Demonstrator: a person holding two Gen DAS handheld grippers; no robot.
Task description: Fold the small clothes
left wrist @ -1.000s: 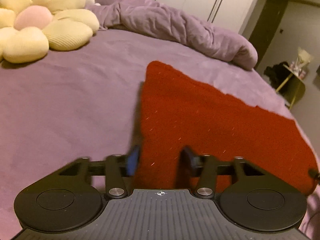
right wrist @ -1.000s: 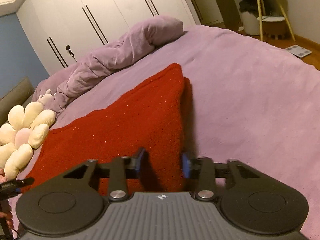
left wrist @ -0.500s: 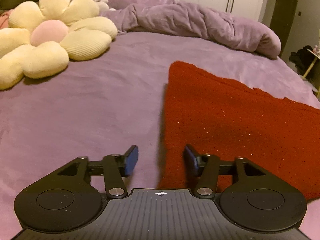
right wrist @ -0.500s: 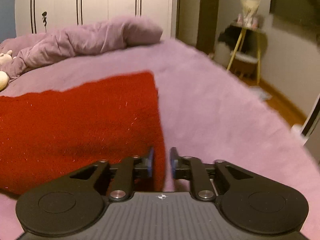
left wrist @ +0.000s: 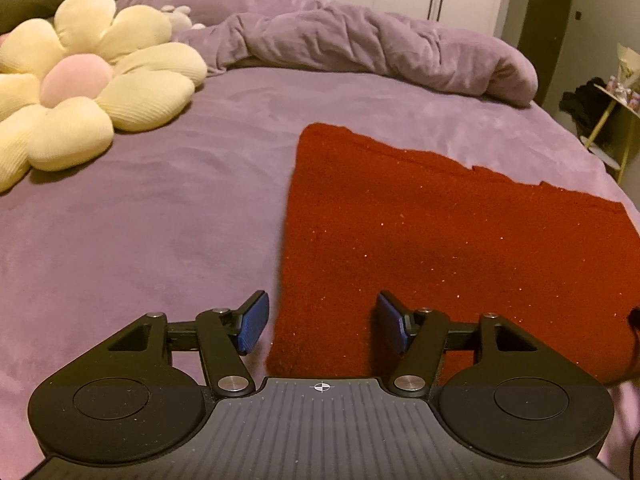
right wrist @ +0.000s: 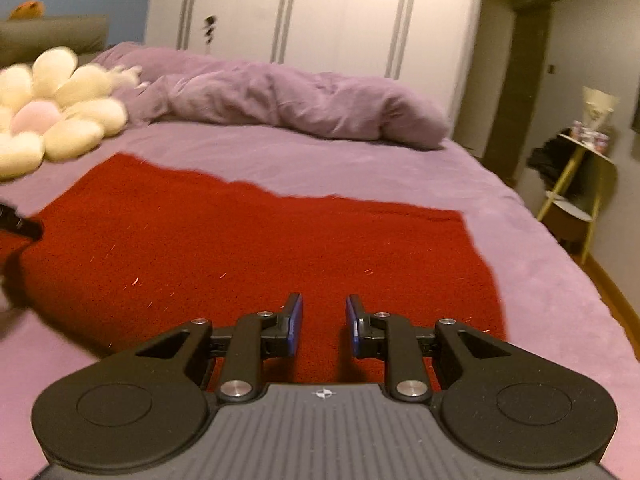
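A red knit garment (left wrist: 460, 240) lies spread flat on the purple bed (left wrist: 140, 220), its near edge just in front of both hand-held grippers. The left hand-held gripper (left wrist: 322, 322) has its blue-padded fingers (left wrist: 252, 322) spread wide; they straddle the garment's near left corner, the left finger over bare bed cover and the right finger over the red knit, with nothing pinched between them. Whether the pads touch the fabric cannot be told. In the right wrist view the garment (right wrist: 260, 248) stretches from the left frame edge to a right edge well short of the bed's side. The right hand-held gripper (right wrist: 324, 324) has its fingers parted by a narrow gap, both above the red knit near its near right part, gripping nothing. Beyond the garment's far edge lies a bunched purple duvet (left wrist: 380, 52). To the garment's far left rests a cream flower-shaped cushion (left wrist: 92, 84) with a pink centre. Behind the duvet stands a white wardrobe (right wrist: 320, 20); right of the bed is a small yellow-legged side table (right wrist: 576, 184).
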